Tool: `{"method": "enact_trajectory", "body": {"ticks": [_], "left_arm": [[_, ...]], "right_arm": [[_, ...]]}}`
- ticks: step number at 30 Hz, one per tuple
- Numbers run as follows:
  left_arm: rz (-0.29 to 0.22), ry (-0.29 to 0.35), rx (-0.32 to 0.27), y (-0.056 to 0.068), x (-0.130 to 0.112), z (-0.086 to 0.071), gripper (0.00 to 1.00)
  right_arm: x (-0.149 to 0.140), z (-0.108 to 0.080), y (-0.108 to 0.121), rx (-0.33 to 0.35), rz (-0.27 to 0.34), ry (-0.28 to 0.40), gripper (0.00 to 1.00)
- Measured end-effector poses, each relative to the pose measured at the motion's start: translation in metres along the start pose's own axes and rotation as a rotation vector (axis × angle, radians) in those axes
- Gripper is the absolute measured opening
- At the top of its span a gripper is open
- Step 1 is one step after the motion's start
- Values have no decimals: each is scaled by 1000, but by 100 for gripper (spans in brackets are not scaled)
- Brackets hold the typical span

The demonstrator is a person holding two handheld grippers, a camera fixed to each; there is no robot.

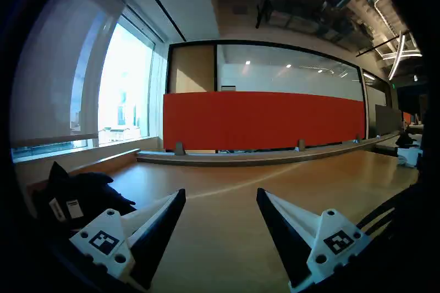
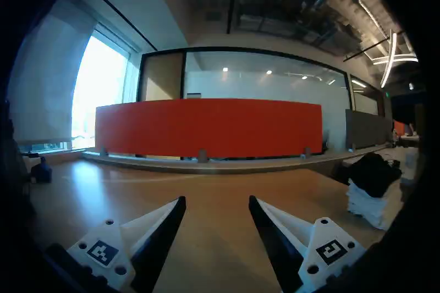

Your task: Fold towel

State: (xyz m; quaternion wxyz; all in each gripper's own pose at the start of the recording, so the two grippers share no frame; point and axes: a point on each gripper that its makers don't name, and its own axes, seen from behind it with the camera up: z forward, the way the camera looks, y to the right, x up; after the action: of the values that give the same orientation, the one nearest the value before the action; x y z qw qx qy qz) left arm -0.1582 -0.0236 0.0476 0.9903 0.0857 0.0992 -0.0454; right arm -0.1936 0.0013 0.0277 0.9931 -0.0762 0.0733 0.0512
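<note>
In the left gripper view my left gripper (image 1: 220, 193) is open low over the wooden table (image 1: 231, 221), nothing between its fingers. A dark cloth heap (image 1: 77, 197) lies at its left by the window ledge. In the right gripper view my right gripper (image 2: 216, 199) is open above the same table (image 2: 214, 221), holding nothing. A stack of white folded towels (image 2: 371, 205) with a black cloth (image 2: 373, 175) on top sits at the right edge of that view.
An orange divider panel (image 1: 264, 120) on a low rail closes off the table's far side. A bright window (image 1: 124, 95) is on the left. A small dark object (image 2: 41, 172) sits on the table's left end.
</note>
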Motion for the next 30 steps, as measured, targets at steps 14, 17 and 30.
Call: {"method": "enact_trajectory", "body": {"ticks": [14, 17, 30], "left_arm": [[0, 0, 0, 0, 0, 0, 96], [1, 0, 0, 1, 0, 0, 96], [2, -1, 0, 1, 0, 0, 96]], "right_arm": [[-2, -1, 0, 3, 1, 0, 89], [-2, 0, 0, 3, 2, -2, 89], [-2, -1, 0, 2, 2, -2, 89]]}}
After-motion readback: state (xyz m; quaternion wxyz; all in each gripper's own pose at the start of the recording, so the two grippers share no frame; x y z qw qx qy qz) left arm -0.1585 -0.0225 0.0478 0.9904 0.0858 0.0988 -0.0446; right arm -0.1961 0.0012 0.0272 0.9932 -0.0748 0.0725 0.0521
